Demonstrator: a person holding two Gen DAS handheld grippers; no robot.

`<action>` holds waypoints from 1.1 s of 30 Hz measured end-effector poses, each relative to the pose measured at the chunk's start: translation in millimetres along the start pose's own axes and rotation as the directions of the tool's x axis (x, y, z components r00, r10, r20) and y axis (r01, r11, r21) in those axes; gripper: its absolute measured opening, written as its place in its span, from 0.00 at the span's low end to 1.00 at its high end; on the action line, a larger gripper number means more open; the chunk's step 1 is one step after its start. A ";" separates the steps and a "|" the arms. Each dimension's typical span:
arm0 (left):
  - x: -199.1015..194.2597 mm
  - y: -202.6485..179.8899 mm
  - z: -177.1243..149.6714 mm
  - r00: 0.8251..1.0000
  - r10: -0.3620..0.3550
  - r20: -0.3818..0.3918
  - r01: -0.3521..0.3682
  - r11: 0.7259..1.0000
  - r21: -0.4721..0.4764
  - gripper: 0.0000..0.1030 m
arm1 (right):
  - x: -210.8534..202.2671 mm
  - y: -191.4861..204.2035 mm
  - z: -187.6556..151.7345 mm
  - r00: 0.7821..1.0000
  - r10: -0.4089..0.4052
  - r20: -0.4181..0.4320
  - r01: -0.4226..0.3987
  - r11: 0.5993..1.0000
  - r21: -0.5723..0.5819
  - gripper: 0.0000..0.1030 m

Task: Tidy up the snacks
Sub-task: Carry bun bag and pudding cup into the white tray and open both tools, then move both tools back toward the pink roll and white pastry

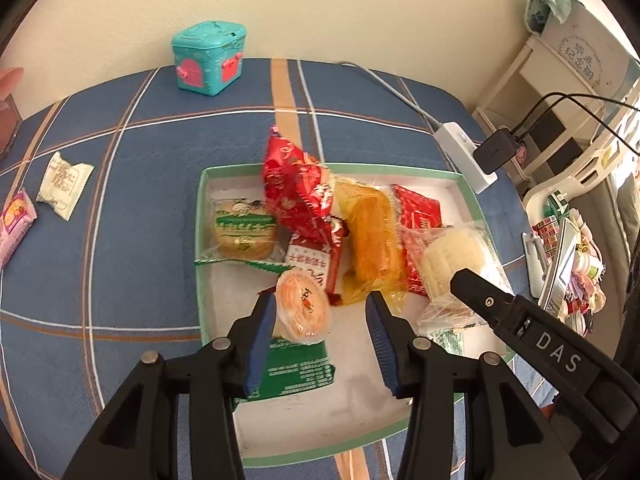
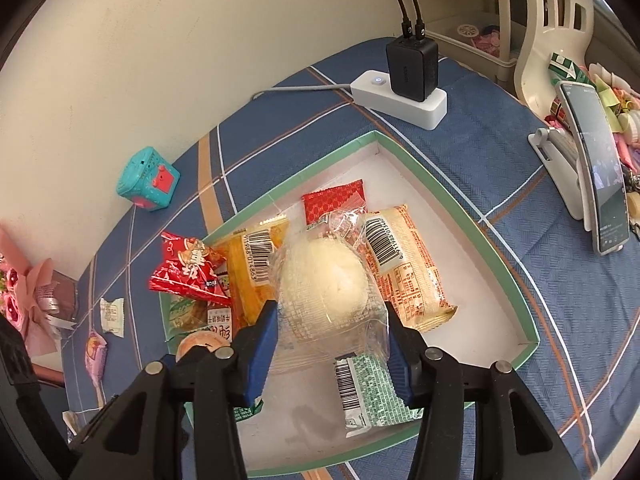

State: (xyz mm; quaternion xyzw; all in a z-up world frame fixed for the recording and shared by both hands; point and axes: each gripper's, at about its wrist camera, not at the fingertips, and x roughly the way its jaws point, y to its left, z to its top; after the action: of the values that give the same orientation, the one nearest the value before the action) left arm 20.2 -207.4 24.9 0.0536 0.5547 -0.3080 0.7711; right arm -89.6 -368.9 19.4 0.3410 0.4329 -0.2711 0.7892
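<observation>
A shallow green-rimmed tray (image 1: pixel 360 400) (image 2: pixel 472 280) on the blue plaid cloth holds several snacks, among them a red bag (image 1: pixel 296 184), a yellow pack (image 1: pixel 370 236) and a green-label cake (image 1: pixel 244 228). My left gripper (image 1: pixel 320 320) hangs over the tray's near end, open. A round orange snack (image 1: pixel 304 312) lies against its left pad, clear of the right one. My right gripper (image 2: pixel 330 324) is shut on a white bun in clear wrap (image 2: pixel 324 280) that rests on the other packs. The film touches both pads. Its finger (image 1: pixel 472 284) shows in the left wrist view.
A white packet (image 1: pixel 64 188) and a pink packet (image 1: pixel 16 220) lie on the cloth left of the tray. A teal toy box (image 1: pixel 208 58) stands by the wall. A power strip with charger (image 2: pixel 400 96) and a phone on a stand (image 2: pixel 600 176) sit to the right.
</observation>
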 end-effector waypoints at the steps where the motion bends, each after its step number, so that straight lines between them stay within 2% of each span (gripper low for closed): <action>1: -1.3 2.2 -0.3 1.000 0.004 -0.001 -0.004 1.000 -0.005 0.48 | 0.5 0.1 -0.2 1.000 0.002 -0.004 -0.002 1.000 -0.001 0.52; 9: -11.8 23.8 -4.3 0.998 0.068 -0.019 -0.069 0.996 -0.057 0.50 | 4.4 5.3 -4.9 1.000 -0.015 -0.027 0.014 0.999 -0.037 0.52; 12: -14.9 35.1 -5.4 0.995 0.099 -0.027 -0.101 0.991 -0.092 0.54 | 5.2 8.2 -7.4 0.999 -0.021 -0.031 0.020 0.998 -0.052 0.57; 14: -17.4 43.2 -6.2 0.992 0.119 -0.030 -0.122 0.986 -0.115 0.61 | 5.1 10.8 -8.4 0.999 -0.020 -0.034 0.018 0.998 -0.065 0.63; 19: -22.1 63.7 -7.5 0.981 0.190 -0.030 -0.192 0.967 -0.167 0.68 | 4.1 19.2 -11.3 0.999 -0.023 -0.031 0.020 0.995 -0.102 0.72; 23: -23.5 82.6 -9.4 0.963 0.267 -0.044 -0.270 0.942 -0.200 0.80 | 3.1 26.2 -13.5 0.999 -0.018 -0.029 0.014 0.991 -0.130 0.82; 25: -24.7 89.9 -10.1 0.954 0.295 -0.046 -0.298 0.931 -0.209 0.83 | 2.2 29.7 -14.9 1.000 -0.018 -0.023 0.014 0.990 -0.143 0.85; 29: -28.8 103.2 -10.8 0.948 0.315 -0.052 -0.318 0.918 -0.235 0.88 | 0.0 37.9 -18.1 1.000 -0.017 -0.012 0.015 0.985 -0.174 0.97; 33: -33.7 116.3 -11.6 0.945 0.324 -0.051 -0.325 0.909 -0.262 0.91 | -1.8 44.9 -21.2 1.000 -0.021 -0.004 0.020 0.980 -0.199 0.99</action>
State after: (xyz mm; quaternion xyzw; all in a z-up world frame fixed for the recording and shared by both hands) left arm 66.2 -94.9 20.4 0.0418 0.5767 -0.0981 0.8100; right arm -68.6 -324.4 26.3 0.2568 0.4636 -0.2334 0.8153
